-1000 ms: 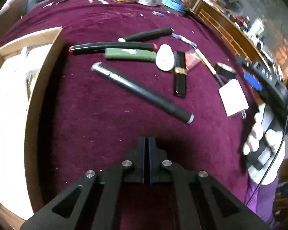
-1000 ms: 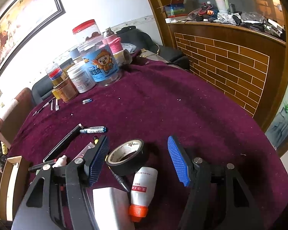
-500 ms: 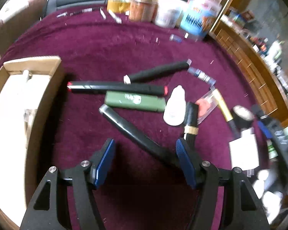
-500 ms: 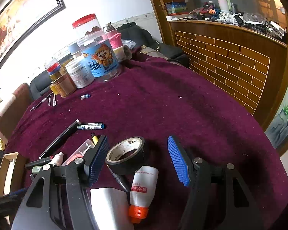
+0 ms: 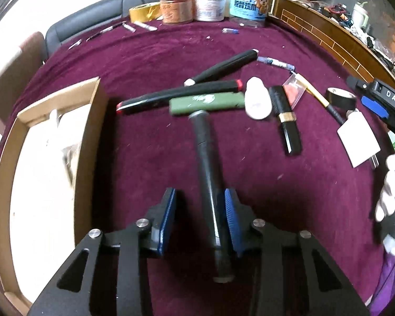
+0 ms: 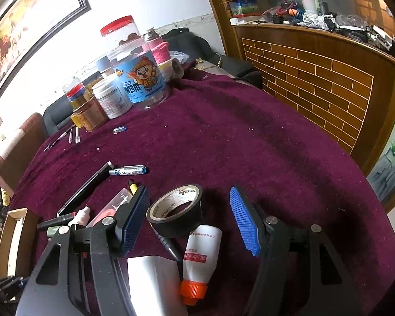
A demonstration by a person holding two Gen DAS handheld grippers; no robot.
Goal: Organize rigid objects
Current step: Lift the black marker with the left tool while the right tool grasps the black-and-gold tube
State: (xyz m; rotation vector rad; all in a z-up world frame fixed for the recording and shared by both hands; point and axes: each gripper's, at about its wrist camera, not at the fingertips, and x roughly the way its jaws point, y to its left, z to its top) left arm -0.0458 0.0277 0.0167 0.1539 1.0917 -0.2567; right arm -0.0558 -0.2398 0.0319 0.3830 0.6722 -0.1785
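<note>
My left gripper (image 5: 200,216) is open, its blue pads on either side of a long black pen-like stick (image 5: 208,173) that lies on the purple cloth; the stick touches the right pad, with a gap on the left. Beyond it lie a green case (image 5: 206,103), a black stick with red ends (image 5: 179,96), another black marker (image 5: 221,67) and a small white bottle (image 5: 256,101). My right gripper (image 6: 189,221) is open and empty above a black tape roll (image 6: 177,210) and a white bottle with an orange cap (image 6: 201,258).
An open cardboard box (image 5: 39,173) stands at the left. Jars and tubs (image 5: 205,2) line the far edge of the table. A black lipstick-like tube (image 5: 287,121), a white card (image 5: 358,137) and a blue pen (image 6: 127,170) lie at right. A brick-faced counter (image 6: 316,79) borders the table.
My left gripper opened from shut, moved forward and now straddles the long black stick, with its jaws narrower than half a second ago. My right gripper has barely moved.
</note>
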